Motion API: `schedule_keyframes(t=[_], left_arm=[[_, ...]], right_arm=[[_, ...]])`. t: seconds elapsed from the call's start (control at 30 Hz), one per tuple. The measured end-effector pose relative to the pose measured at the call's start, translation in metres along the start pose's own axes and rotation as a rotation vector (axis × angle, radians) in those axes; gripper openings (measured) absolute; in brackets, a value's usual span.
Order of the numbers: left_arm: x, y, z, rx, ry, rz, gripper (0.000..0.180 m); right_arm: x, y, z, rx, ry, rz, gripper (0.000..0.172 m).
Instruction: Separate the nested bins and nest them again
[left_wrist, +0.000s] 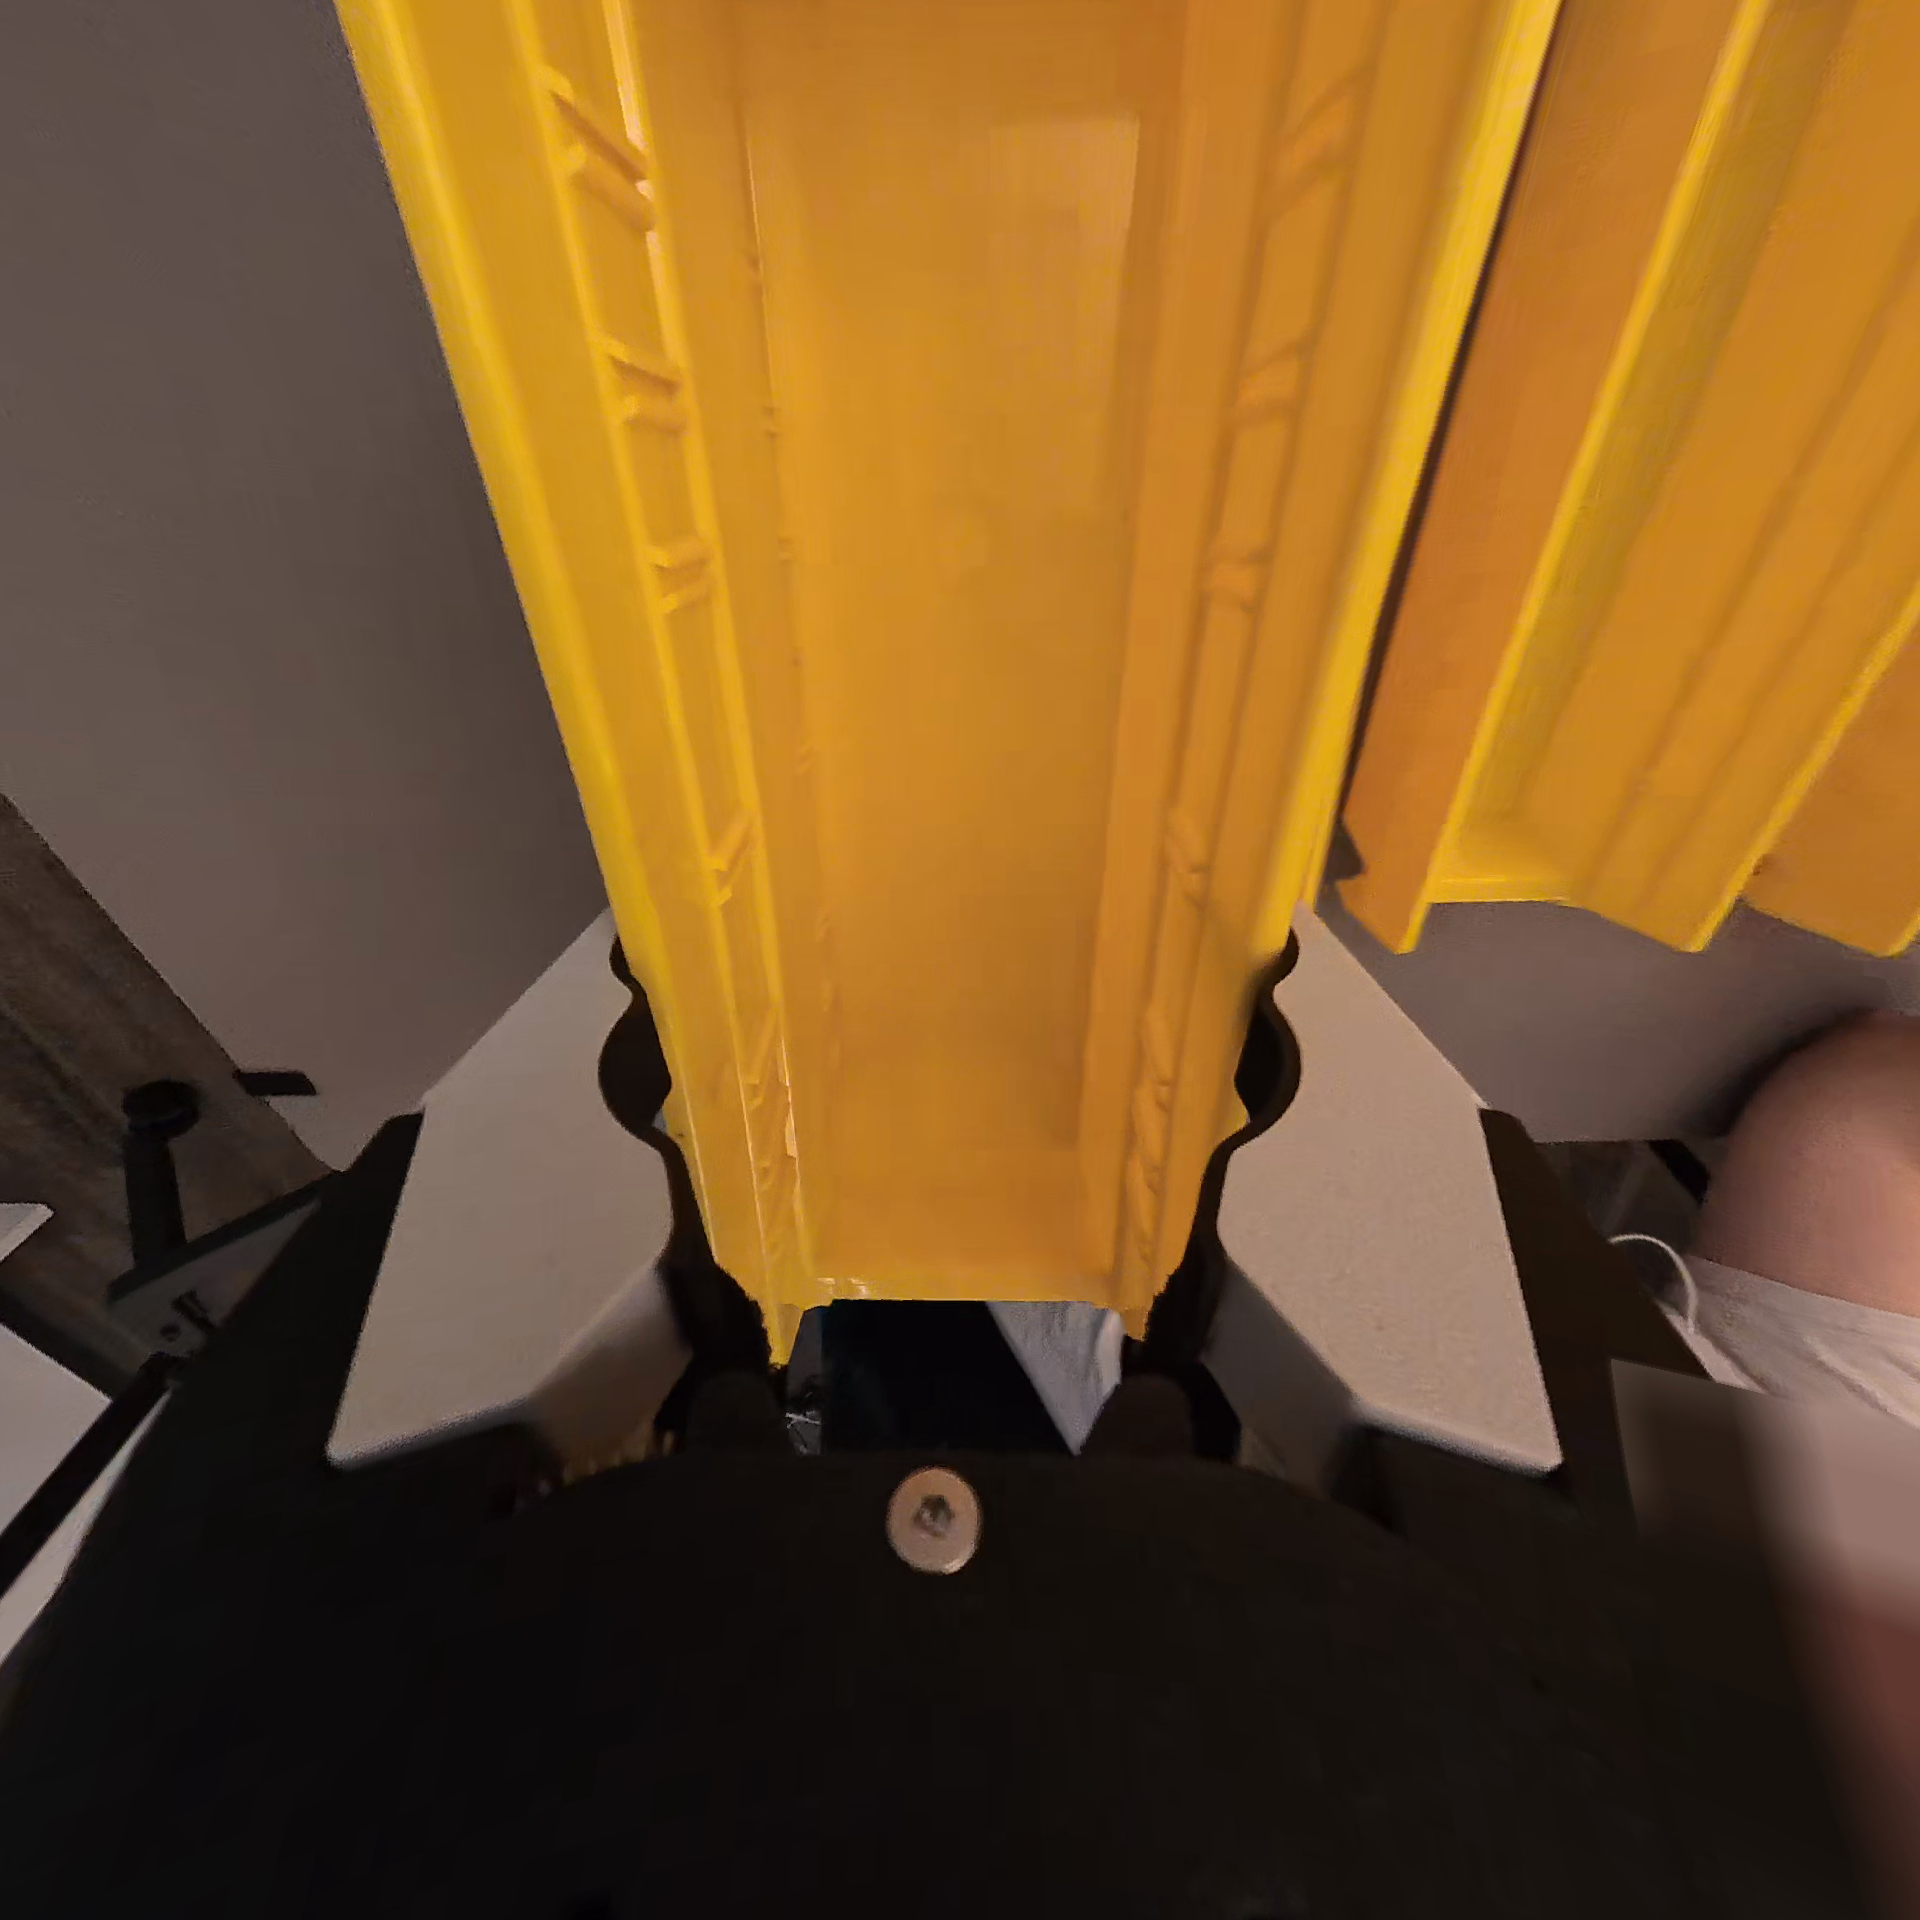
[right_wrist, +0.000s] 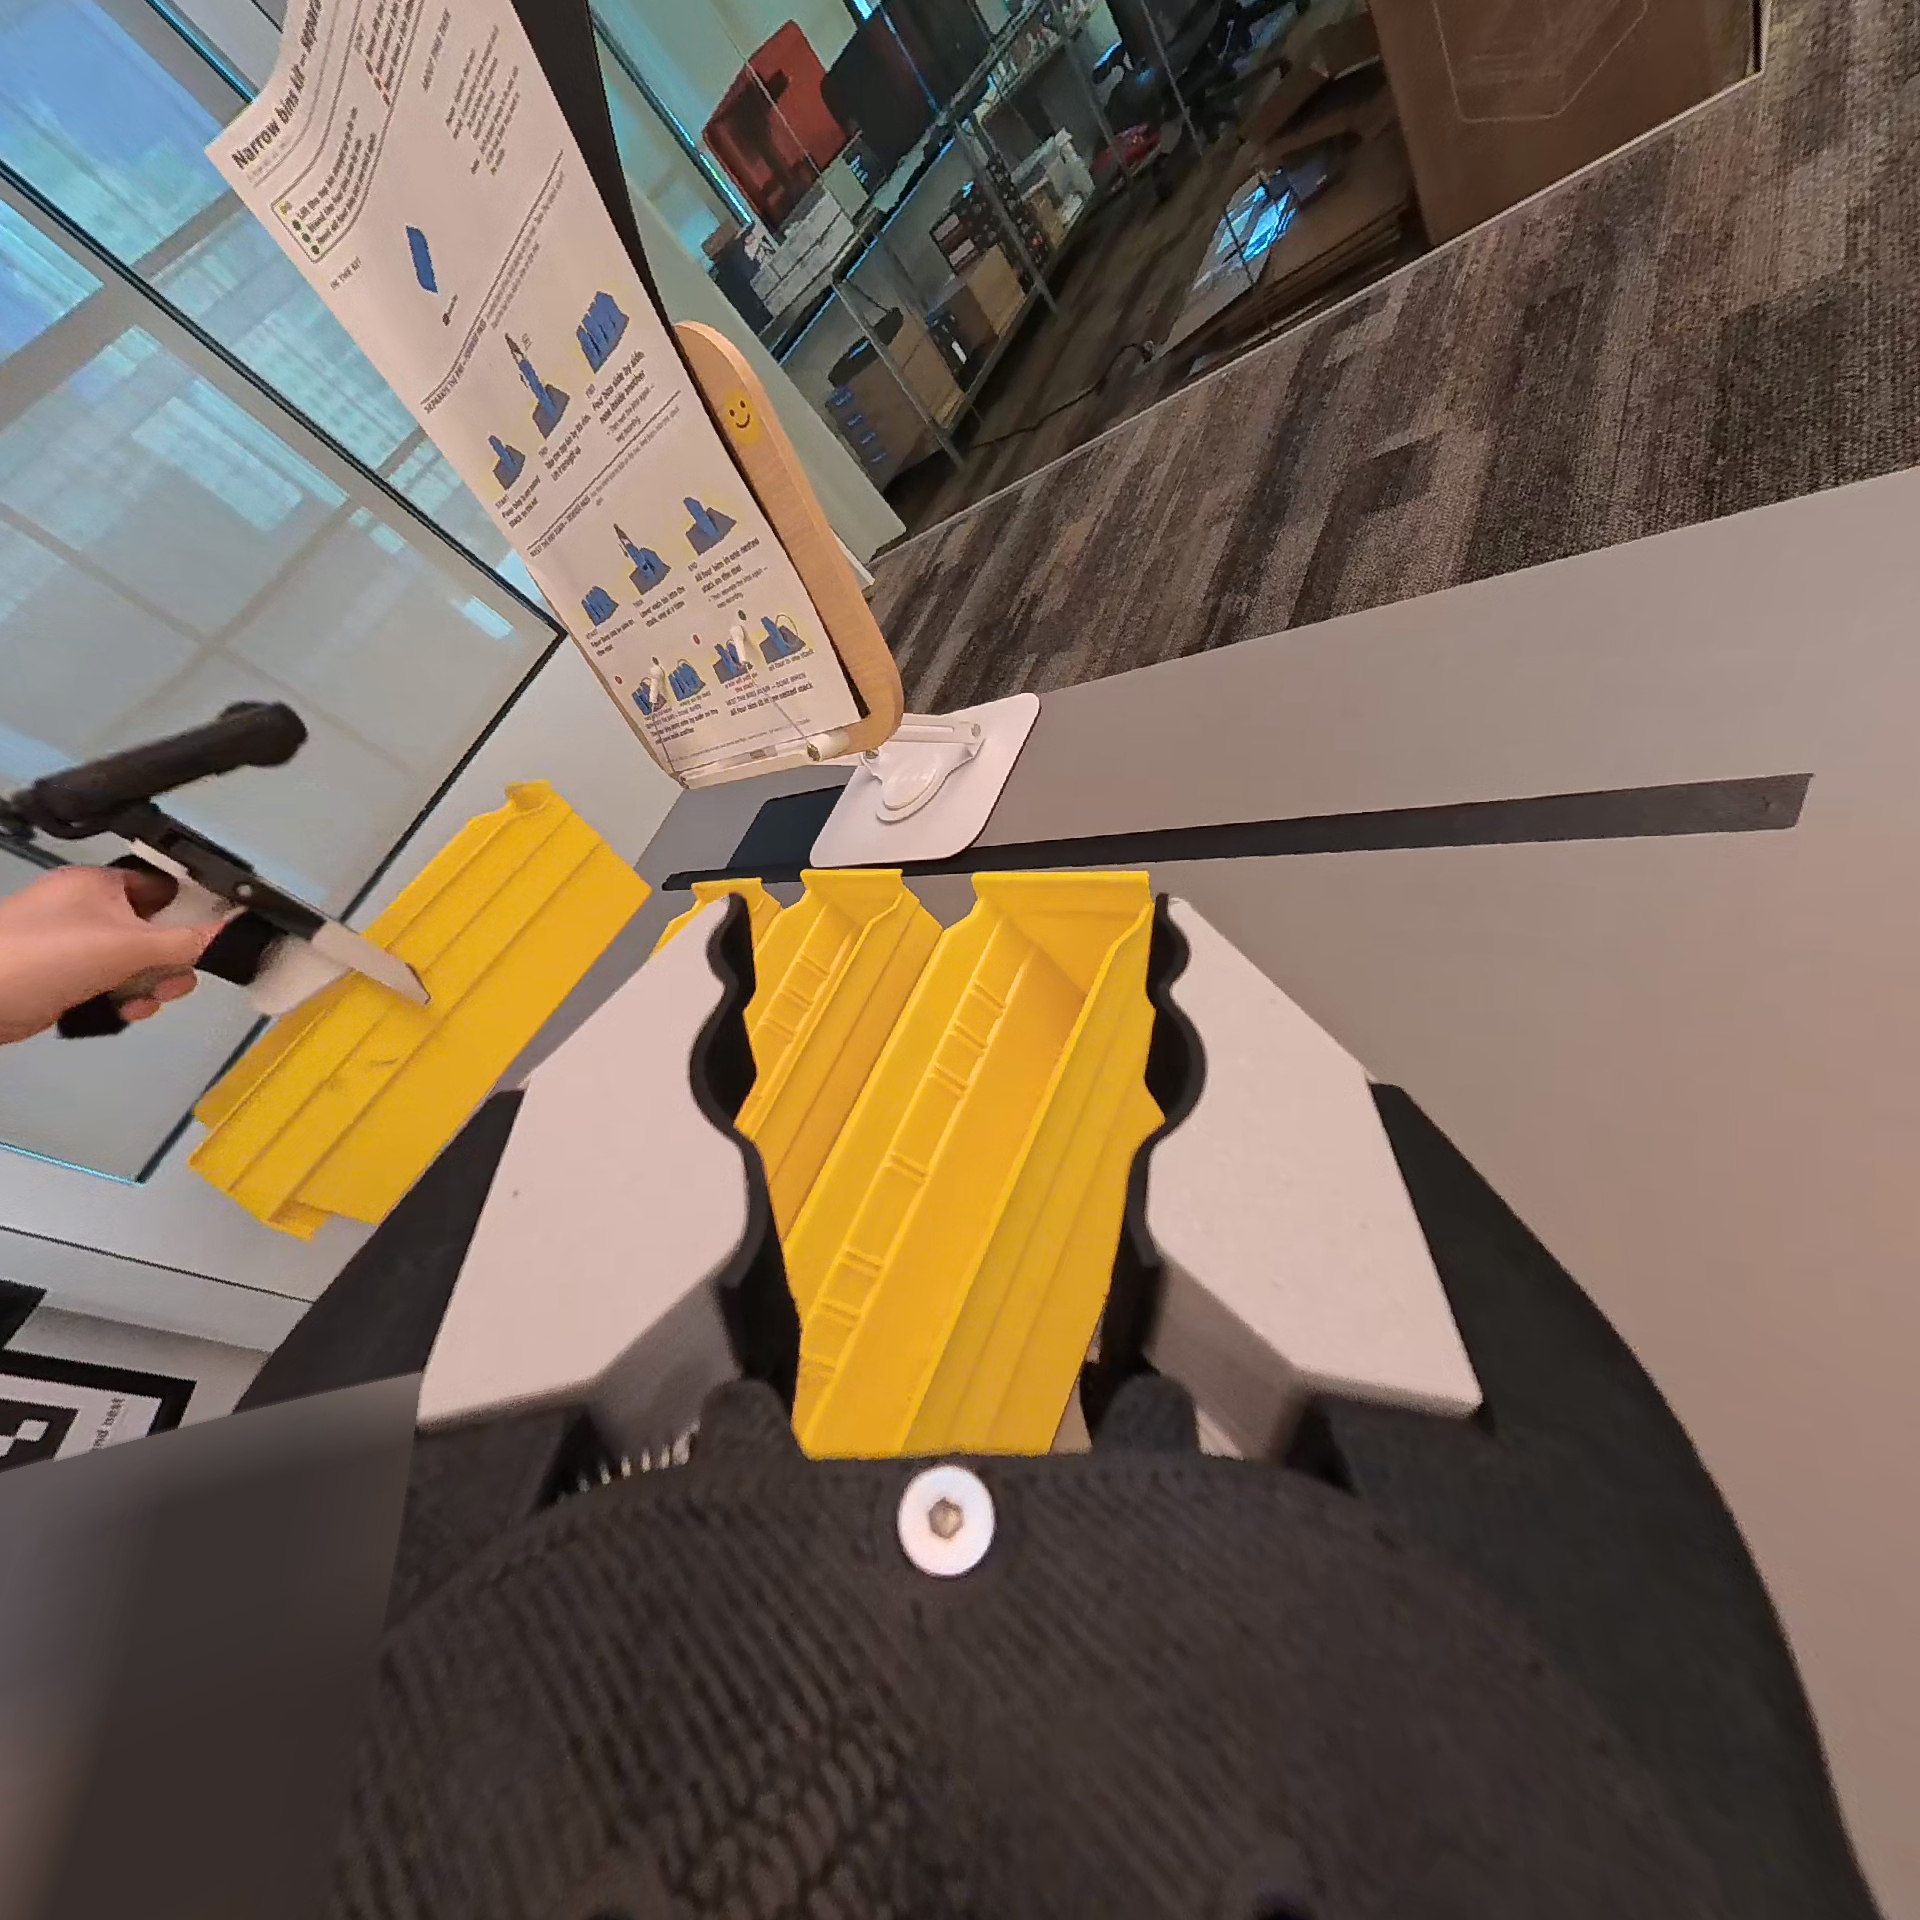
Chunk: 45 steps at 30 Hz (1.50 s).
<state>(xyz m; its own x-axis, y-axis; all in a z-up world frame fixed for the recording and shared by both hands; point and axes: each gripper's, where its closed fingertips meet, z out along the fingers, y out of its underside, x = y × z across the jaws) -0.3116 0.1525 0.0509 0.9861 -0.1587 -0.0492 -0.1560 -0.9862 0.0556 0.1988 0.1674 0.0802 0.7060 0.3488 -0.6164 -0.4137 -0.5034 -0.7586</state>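
While each gripper (left_wrist: 951, 1039) (right_wrist: 951, 1039) clamps a yellow bin (left_wrist: 935, 675) (right_wrist: 956, 1143), only the right view shows the instruction sheet (right_wrist: 540, 416).

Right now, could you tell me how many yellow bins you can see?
4: one bin held aloft by the left gripper; one bin between the right gripper's fingers; two beside it. More may be hidden.

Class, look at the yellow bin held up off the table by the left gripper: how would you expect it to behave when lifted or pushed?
The yellow bin looks like thin moulded plastic, so probably light. Its ribbed walls suggest it stays stiff rather than sagging. Long and narrow, it may tip sideways if pushed while standing upright.
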Motion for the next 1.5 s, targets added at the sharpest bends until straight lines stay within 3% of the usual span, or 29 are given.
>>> schedule_keyframes(t=[0.1, 0.23, 0.4, 0.53, 0.93, 1.13, 1.27, 1.4, 1.5], left_arm=[[0.026, -0.012, -0.005, 0.025, 0.019, -0.007, 0.114], [0.054, -0.018, 0.015, 0.003, 0.058, -0.011, 0.112], [0.055, -0.027, 0.047, 0.03, -0.011, -0.01, 0.113], [0.07, -0.024, 0.069, 0.003, 0.071, -0.063, 0.117], [0.074, -0.023, 0.109, 0.011, 0.069, -0.07, 0.129], [0.079, -0.038, 0.08, 0.119, 0.068, -0.022, 0.132], [0.092, -0.043, 0.062, 0.235, 0.148, 0.088, 0.125], [0.087, -0.05, 0.032, 0.483, 0.252, 0.201, 0.114], [0.078, -0.054, -0.019, 0.769, 0.456, 0.222, 0.105]], right_arm=[[0.0, 0.0, -0.001, -0.002, -0.011, 0.005, 0.076], [0.002, 0.001, -0.002, 0.0, -0.022, 0.017, 0.076], [0.003, 0.0, -0.006, 0.005, -0.033, 0.028, 0.076], [0.004, 0.0, -0.006, 0.008, -0.039, 0.035, 0.076], [0.005, 0.005, -0.002, -0.02, -0.031, 0.04, 0.076], [0.005, 0.005, -0.001, -0.018, -0.029, 0.04, 0.076], [-0.005, -0.003, -0.005, 0.027, -0.048, 0.022, 0.076], [-0.017, -0.01, -0.008, 0.068, -0.036, -0.029, 0.076], [-0.032, -0.014, -0.002, 0.092, 0.008, -0.107, 0.077]])
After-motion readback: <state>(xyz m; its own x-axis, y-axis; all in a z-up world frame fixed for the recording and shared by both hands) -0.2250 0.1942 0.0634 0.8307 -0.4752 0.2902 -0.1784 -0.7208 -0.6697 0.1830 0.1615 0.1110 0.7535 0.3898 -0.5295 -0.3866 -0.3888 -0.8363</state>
